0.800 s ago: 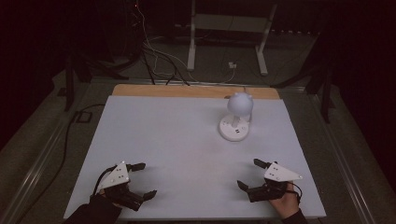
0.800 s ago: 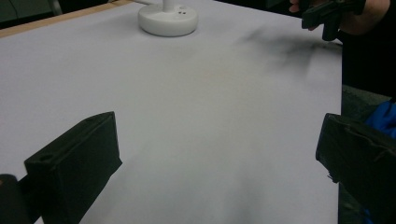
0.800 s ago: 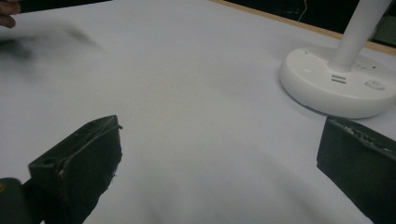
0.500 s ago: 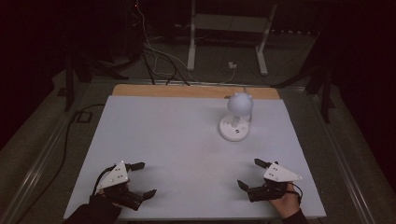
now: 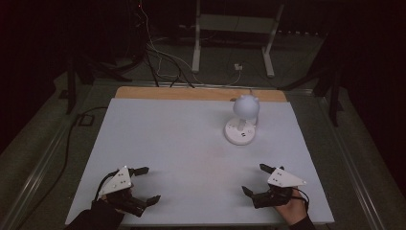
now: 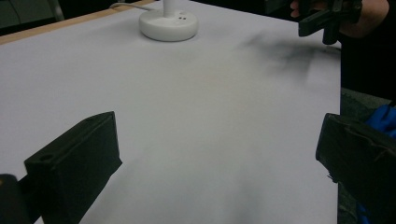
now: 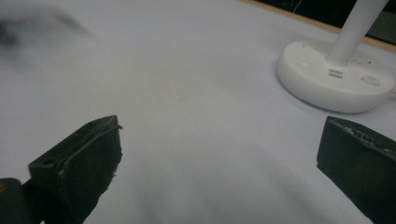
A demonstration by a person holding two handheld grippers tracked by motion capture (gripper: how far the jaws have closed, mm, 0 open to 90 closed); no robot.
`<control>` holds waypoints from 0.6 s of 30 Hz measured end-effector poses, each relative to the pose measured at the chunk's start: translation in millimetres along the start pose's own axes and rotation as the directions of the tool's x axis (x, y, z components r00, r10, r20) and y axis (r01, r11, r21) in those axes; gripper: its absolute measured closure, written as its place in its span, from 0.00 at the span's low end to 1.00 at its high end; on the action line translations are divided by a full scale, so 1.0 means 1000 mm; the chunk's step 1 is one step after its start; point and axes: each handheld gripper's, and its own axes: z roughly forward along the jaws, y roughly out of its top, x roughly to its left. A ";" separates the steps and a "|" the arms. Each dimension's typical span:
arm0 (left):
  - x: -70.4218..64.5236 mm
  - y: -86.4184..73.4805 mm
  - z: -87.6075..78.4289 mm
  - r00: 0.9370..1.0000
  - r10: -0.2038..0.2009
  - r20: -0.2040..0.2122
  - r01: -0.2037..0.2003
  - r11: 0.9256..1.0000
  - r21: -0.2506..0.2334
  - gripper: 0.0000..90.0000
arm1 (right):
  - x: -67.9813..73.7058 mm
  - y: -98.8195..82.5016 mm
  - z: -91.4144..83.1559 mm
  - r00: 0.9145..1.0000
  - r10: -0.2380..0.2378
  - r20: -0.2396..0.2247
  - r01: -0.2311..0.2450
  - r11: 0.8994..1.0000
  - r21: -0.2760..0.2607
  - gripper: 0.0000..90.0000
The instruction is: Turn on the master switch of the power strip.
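Nothing much has changed over the last second: I have my left hand-held gripper [image 5: 141, 184] parked at seven o'clock on the bench [image 5: 167, 139] and my right hand-held gripper [image 5: 255, 179] at five o'clock, both where they were, jaws spread wide and holding nothing. The lamp [image 5: 243, 122] stands upright at about one o'clock, well apart from both, its round base [image 7: 337, 79] flat on the bench. I judge the reach hasn't started; the right one sits nearer and looks towards the base.
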 end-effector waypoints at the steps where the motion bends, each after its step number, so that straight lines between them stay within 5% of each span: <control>1: 0.000 0.000 0.000 1.000 0.003 0.001 -0.003 1.000 0.000 0.00 | 0.000 0.000 0.000 1.000 0.000 0.000 0.000 1.000 0.000 0.00; 18: -0.001 0.000 0.000 1.000 0.006 -0.006 -0.006 1.000 0.002 0.00 | 0.011 0.007 0.004 0.997 0.033 -0.069 -0.029 0.998 0.057 0.00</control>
